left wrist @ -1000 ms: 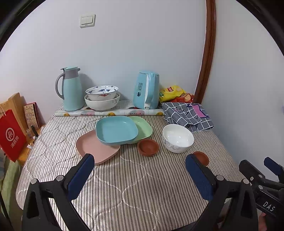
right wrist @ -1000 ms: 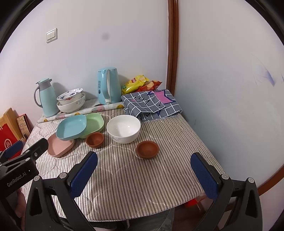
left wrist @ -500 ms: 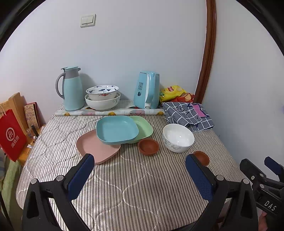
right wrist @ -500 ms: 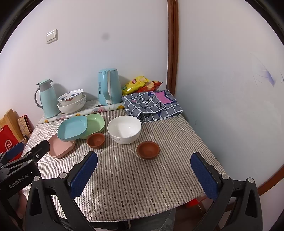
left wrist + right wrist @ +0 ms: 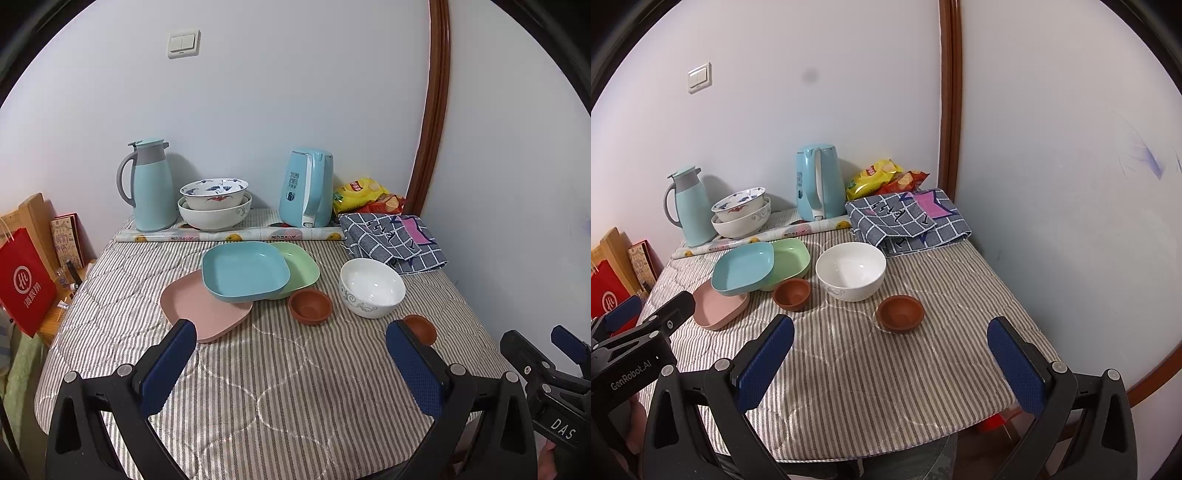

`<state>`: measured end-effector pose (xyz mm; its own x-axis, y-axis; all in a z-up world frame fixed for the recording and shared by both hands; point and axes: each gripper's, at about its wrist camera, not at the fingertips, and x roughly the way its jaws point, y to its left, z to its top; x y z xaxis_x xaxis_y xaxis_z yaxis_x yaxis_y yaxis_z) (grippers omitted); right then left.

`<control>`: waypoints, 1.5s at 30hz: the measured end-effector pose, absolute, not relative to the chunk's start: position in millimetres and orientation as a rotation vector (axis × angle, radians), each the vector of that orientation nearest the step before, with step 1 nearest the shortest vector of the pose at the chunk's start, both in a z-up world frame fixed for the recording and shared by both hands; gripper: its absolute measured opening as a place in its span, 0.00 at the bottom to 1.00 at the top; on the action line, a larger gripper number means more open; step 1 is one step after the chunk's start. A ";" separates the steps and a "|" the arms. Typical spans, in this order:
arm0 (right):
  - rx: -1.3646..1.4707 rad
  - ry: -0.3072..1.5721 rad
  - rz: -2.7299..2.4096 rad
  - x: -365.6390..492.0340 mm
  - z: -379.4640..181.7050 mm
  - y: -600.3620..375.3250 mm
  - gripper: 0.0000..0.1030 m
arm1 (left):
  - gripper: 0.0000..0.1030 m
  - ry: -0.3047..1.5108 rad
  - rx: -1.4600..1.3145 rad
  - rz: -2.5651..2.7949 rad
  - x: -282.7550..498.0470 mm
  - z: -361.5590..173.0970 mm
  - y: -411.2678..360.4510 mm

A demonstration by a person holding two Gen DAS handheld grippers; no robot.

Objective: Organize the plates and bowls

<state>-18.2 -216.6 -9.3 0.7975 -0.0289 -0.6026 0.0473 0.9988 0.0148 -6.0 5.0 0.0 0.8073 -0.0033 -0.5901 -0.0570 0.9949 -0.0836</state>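
Observation:
A blue plate (image 5: 243, 272) lies overlapping a green plate (image 5: 301, 264) and a pink plate (image 5: 201, 308) on the striped table (image 5: 258, 369). A white bowl (image 5: 371, 287) and two small brown bowls (image 5: 309, 306) (image 5: 421, 328) sit to their right. Two stacked patterned bowls (image 5: 214, 206) stand at the back. My left gripper (image 5: 291, 362) is open and empty above the table's near part. My right gripper (image 5: 892, 358) is open and empty, just short of the nearer brown bowl (image 5: 900, 313); the white bowl (image 5: 850, 270) and the plates (image 5: 744, 272) lie beyond.
A teal thermos jug (image 5: 149, 184), a blue kettle (image 5: 306, 192), a rolled mat (image 5: 229, 234), snack bags (image 5: 364, 192) and a folded checked cloth (image 5: 391, 236) line the back. A red bag (image 5: 24, 280) stands left of the table. Walls close in behind and on the right.
Both views have shifted very slightly; the objects on the table have not moved and both grippers stay open.

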 end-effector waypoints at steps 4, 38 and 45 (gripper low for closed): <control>0.031 0.647 -0.037 -18.9 -9.9 -215.9 1.00 | 1.00 0.630 -0.099 0.030 -6.9 0.6 6.3; 0.025 0.647 -0.041 6.0 -11.4 -208.3 1.00 | 1.00 0.639 -0.097 -0.012 22.5 3.2 7.0; 0.009 0.672 -0.019 26.4 -10.7 -195.8 1.00 | 1.00 0.654 -0.112 -0.017 41.2 5.6 12.7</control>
<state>26.4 -195.8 -10.7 0.7827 -0.0144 -0.6223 0.0205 0.9998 0.0026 41.2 12.7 5.6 0.7939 -0.0513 -0.6058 -0.0193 0.9938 -0.1095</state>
